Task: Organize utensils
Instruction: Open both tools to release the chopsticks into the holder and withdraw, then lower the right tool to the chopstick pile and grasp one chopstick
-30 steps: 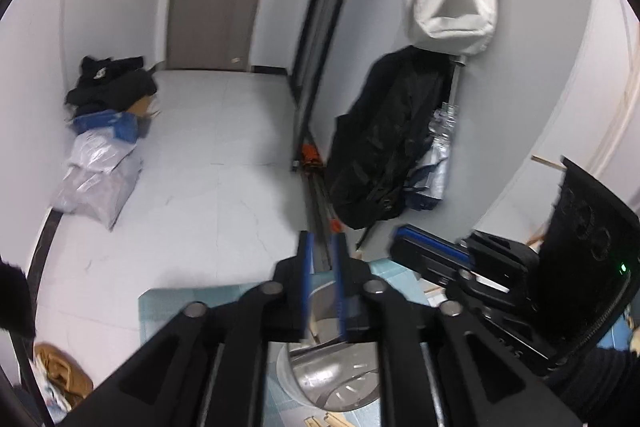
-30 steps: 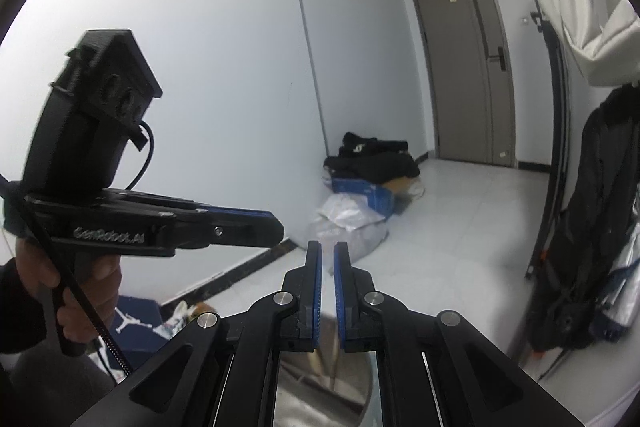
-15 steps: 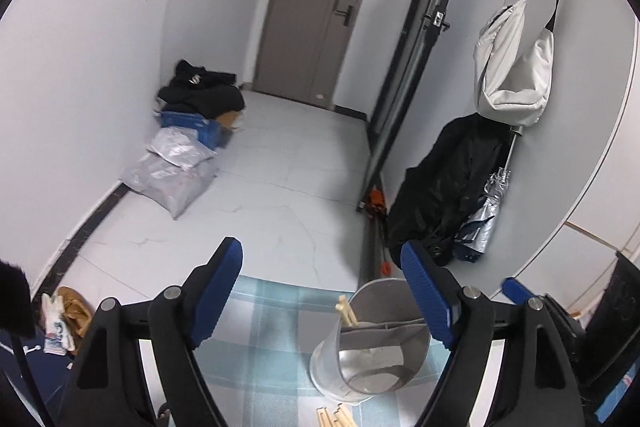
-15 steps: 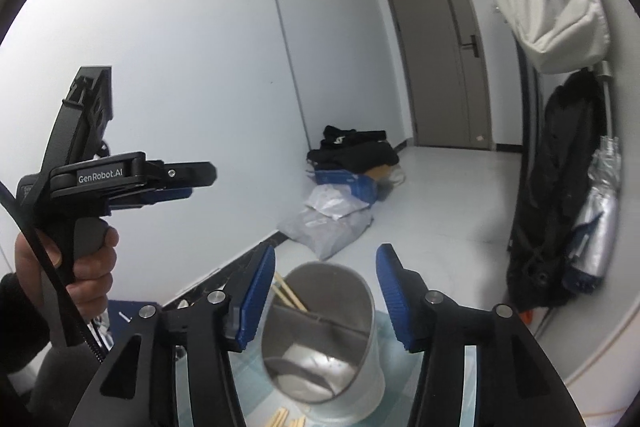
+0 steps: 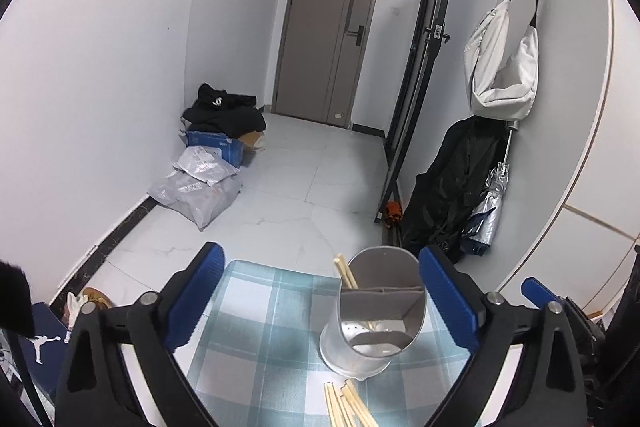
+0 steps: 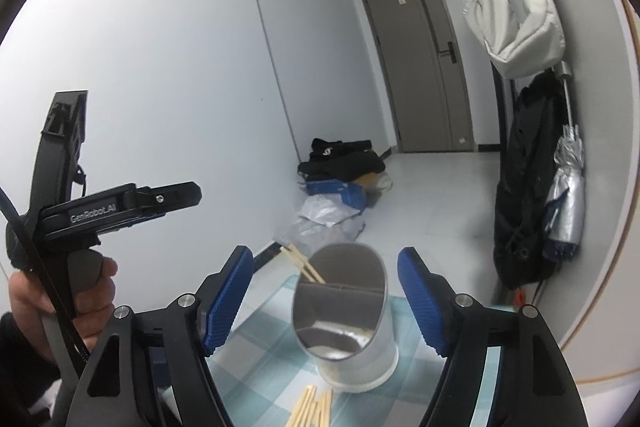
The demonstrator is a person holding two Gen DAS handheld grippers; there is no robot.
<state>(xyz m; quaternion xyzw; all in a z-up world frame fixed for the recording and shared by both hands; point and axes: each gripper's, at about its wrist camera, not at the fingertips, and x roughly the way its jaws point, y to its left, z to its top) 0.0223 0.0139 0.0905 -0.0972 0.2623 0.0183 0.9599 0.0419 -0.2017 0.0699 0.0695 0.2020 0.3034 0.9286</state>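
A metal utensil holder [image 5: 376,311] [image 6: 344,307] with a divider stands on a blue checked cloth [image 5: 256,327] [image 6: 260,359]. Two wooden chopsticks [image 5: 346,273] [image 6: 302,261] lean in its far compartment. Several loose chopsticks [image 5: 348,403] [image 6: 314,407] lie on the cloth in front of it. My left gripper [image 5: 322,293] is short of the holder, its jaws opening wide with nothing pressed between them. My right gripper [image 6: 325,301] is also opening, and the holder shows beyond its gap, untouched. In the right wrist view a hand [image 6: 60,303] holds the left gripper [image 6: 188,195] at the left.
Beyond the table's far edge lies a tiled floor with grey plastic bags [image 5: 200,187], a blue box [image 5: 216,145] and dark clothes. A black coat [image 5: 452,187], a folded umbrella [image 5: 490,203] and a white bag [image 5: 500,67] hang at the right wall. A door [image 5: 328,39] is at the back.
Both grippers went from shut to wide open. Both views pulled back and tilted, so the holder, the cloth and the loose chopsticks now show between the fingers.
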